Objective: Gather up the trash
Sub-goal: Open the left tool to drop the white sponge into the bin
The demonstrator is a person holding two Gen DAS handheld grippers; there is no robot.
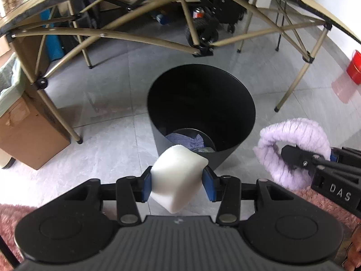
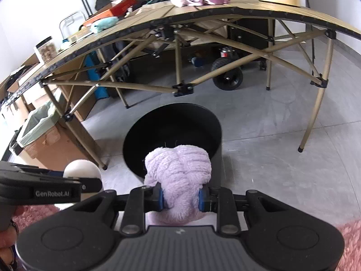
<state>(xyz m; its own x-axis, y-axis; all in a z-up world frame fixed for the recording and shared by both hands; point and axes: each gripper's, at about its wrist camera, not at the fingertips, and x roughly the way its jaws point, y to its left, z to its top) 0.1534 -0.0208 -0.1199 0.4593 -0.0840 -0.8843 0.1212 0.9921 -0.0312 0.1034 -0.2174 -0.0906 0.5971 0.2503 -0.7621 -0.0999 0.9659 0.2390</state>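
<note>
My left gripper is shut on a white foam block and holds it just short of the near rim of a black trash bin, which stands on the grey tile floor. Blue cloth lies at the bin's bottom. My right gripper is shut on a fluffy lilac cloth and holds it over the bin's near rim. The right gripper and lilac cloth show at the right of the left wrist view. The foam block and left gripper show at the left of the right wrist view.
A folding table with tan crossed legs stands behind the bin, piled with clothes and boxes. A cardboard box lined with a green bag sits left. A cart wheel is under the table. Pink rug lies beneath me. A red object is far right.
</note>
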